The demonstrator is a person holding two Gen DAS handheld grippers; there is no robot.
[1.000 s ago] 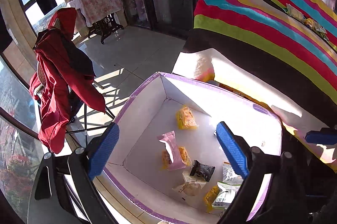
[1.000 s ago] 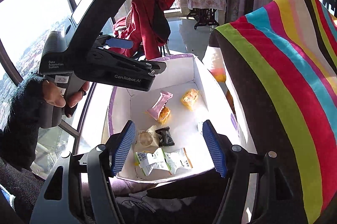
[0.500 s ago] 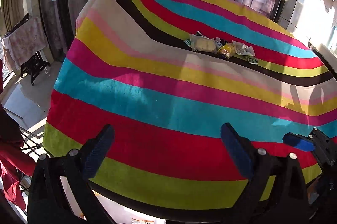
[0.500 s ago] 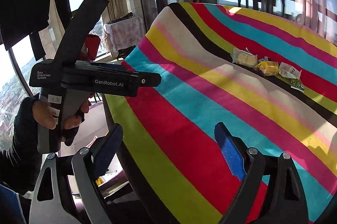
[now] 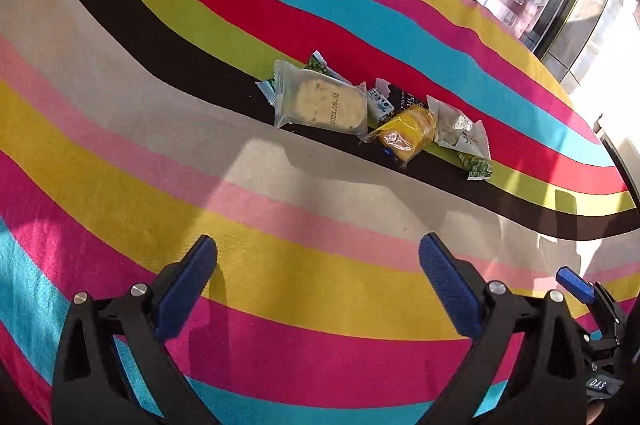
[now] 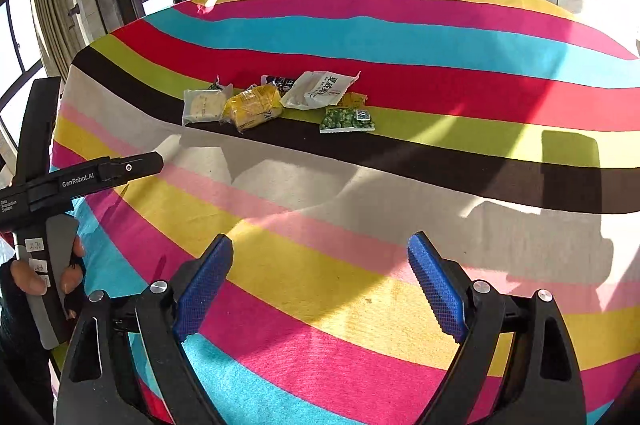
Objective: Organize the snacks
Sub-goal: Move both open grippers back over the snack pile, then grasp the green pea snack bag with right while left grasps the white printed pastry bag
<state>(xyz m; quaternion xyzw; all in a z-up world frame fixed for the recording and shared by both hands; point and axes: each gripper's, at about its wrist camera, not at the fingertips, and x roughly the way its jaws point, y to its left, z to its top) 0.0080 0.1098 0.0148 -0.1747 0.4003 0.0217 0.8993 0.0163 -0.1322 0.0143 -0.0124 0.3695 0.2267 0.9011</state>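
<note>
Right wrist view: both grippers' jaws gape empty; a dark packet (image 6: 280, 82) hides behind the snack pile (image 6: 276, 101).

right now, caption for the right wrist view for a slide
Open right gripper above the striped tablecloth, facing a cluster of snack packets; left gripper at frame edge.

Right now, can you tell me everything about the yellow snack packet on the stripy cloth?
The yellow snack packet is a small puffy pillow of shiny, crinkly clear plastic with something yellow inside. It lies flat in the little pile of snacks, where the black and lime stripes meet. A pale round biscuit pack touches one side and a white wrapper the other. Nothing is holding it.
</note>
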